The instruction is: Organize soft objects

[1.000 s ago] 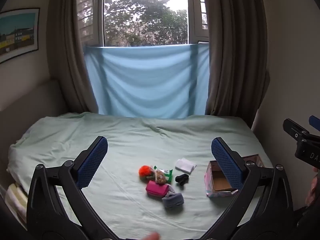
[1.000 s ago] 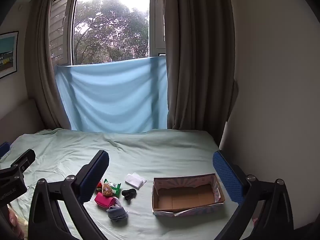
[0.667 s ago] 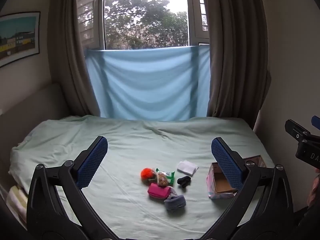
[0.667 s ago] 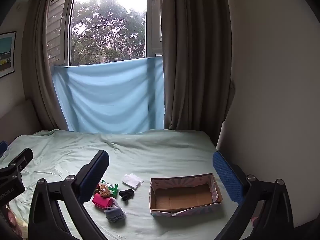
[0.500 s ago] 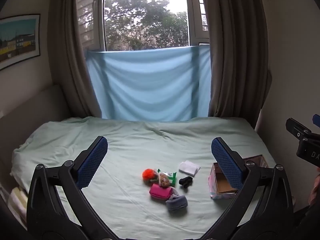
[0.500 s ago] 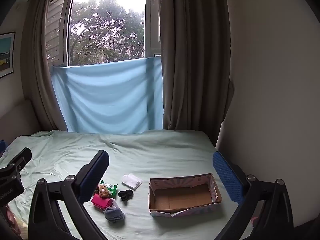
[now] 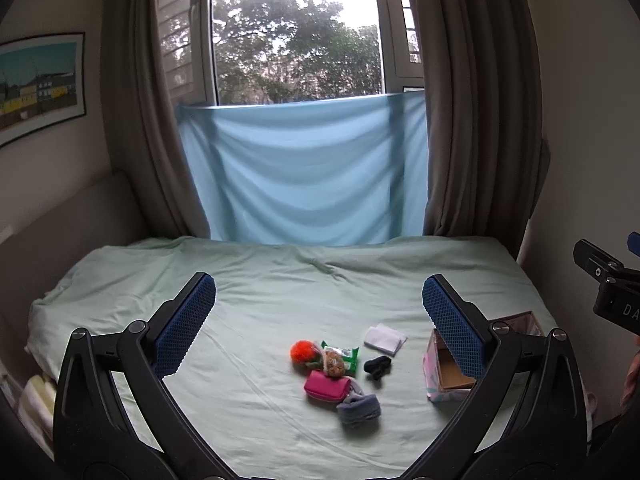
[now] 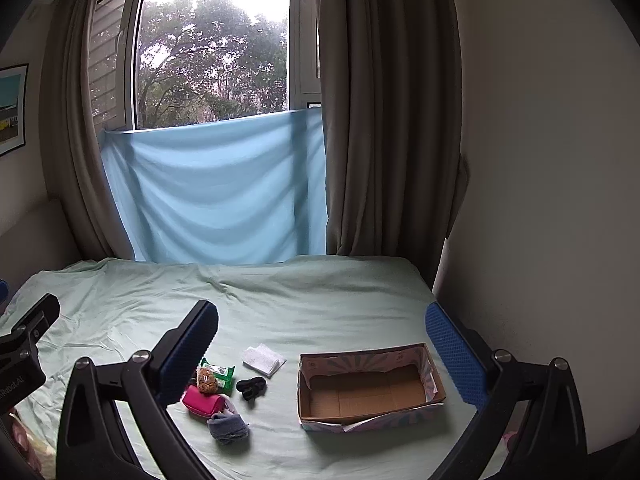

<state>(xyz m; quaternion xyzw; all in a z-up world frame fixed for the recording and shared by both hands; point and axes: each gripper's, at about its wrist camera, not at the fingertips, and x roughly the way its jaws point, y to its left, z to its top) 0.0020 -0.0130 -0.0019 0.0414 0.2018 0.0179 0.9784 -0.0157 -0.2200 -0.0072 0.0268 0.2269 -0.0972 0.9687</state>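
Note:
Several small soft things lie in a cluster on the pale green bed sheet (image 7: 248, 312): an orange pompom (image 7: 303, 351), a green packet (image 7: 342, 354) with a brown plush (image 7: 334, 364) on it, a pink pouch (image 7: 326, 387), a grey rolled sock (image 7: 359, 410), a black sock (image 7: 377, 366) and a white folded cloth (image 7: 385, 338). An open cardboard box (image 8: 370, 390) with a patterned outside stands empty to their right. My left gripper (image 7: 320, 320) and my right gripper (image 8: 324, 348) are both open, empty and held well above the bed, short of the things.
A blue cloth (image 7: 308, 172) hangs across the window between brown curtains (image 7: 472, 120). A wall (image 8: 540, 160) runs along the bed's right side. A framed picture (image 7: 38, 88) hangs on the left wall. The other gripper's body (image 7: 608, 288) shows at the right edge of the left wrist view.
Both views have shifted slightly: the objects and box sit a little farther right in the left view and farther left in the right view. Nothing on the bed has moved.

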